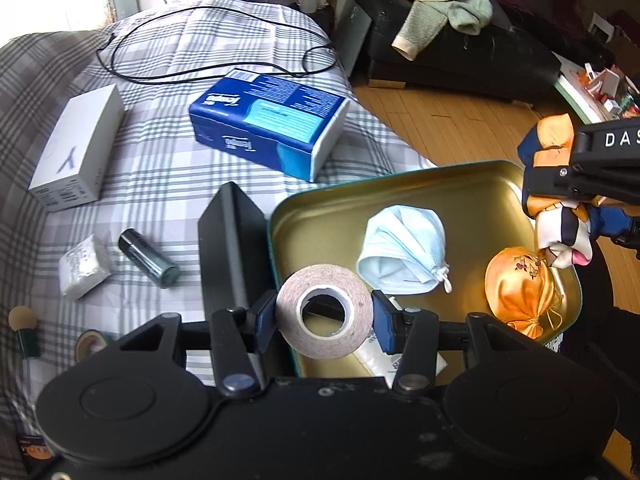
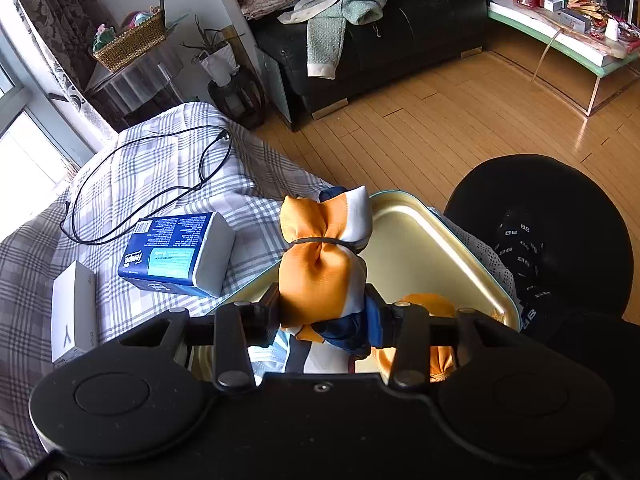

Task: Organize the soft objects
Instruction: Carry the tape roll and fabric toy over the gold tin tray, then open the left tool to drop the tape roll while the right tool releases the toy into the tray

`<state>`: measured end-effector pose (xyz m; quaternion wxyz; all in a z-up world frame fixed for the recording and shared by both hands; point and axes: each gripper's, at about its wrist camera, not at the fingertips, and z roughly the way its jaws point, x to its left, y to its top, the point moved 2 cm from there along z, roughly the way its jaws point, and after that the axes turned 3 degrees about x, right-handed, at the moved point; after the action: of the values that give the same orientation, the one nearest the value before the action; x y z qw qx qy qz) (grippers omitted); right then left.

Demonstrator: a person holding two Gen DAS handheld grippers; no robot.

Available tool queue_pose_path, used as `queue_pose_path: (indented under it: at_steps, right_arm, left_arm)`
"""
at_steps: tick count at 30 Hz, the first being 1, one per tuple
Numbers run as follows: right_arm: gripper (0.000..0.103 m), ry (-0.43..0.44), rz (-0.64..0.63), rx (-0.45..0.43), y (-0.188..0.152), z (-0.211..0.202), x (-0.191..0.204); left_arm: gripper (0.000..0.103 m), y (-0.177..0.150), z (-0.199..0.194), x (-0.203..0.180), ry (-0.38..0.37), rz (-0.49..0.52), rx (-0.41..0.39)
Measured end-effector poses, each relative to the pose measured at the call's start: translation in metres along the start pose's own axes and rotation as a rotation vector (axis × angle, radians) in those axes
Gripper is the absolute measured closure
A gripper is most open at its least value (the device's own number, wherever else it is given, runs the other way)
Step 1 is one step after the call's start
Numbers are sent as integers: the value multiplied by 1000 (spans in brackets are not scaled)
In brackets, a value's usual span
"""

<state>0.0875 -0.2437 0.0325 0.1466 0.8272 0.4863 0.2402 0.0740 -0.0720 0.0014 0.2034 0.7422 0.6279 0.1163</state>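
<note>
My left gripper [image 1: 324, 314] is shut on a roll of brown tape [image 1: 323, 311], held over the near edge of a gold tin tray [image 1: 472, 192]. A folded light-blue face mask [image 1: 404, 250] and an orange satin pouch [image 1: 520, 290] lie in the tray. A white packet [image 1: 384, 360] lies under the tape. My right gripper [image 2: 326, 316] is shut on a bundled orange, white and navy scarf [image 2: 324, 264] tied with a black band, held over the tray [image 2: 416, 248]. From the left wrist view the right gripper [image 1: 560, 196] with the scarf [image 1: 564, 236] hangs above the tray's right edge.
On the plaid bedcover [image 1: 160, 168] lie a blue tissue pack [image 1: 268, 120], a white box [image 1: 76, 148], a black cable [image 1: 208, 40], a dark vial [image 1: 148, 258], a small white packet [image 1: 82, 266] and a black block [image 1: 228, 240]. Wooden floor [image 2: 440, 120], a black sofa [image 2: 400, 24] and a black stool [image 2: 560, 220] lie beyond.
</note>
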Motion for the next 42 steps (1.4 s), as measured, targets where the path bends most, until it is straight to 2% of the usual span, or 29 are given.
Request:
queue_pose_path:
  at_steps: [6,12,17,27,31,34,37,42]
  right_arm:
    - [60,-18,4,9,0,2,-4]
    - [60,-16,4,12,-1,3,-4]
    - [60,-17,3,13,-1,3,-4]
    - [60,-22,-8,23,-3,6,-2]
    - [60,-21,-16,31,-3,8,-1]
    - [55,-23,-28,27,-4,8,1]
    - [52,-58,-50,-14,-3,5,4]
    - [50,-66,-69,-30,-3,3,6]
  left_arm:
    - [57,11,11,-11,-29,16,8]
    - [57,20,18,-20,-8,59,-8]
    - [58,24,21,-19,-34,51,-9]
    - [59,24,26,-15,-28,43,-9]
    - [54,23,29,-11,-25,27,1]
    - [48,23,31,-8,-22,14,6]
    - [43,23,30,-6,-24,10,3]
    - [40,23,31,-4,-24,-2,13]
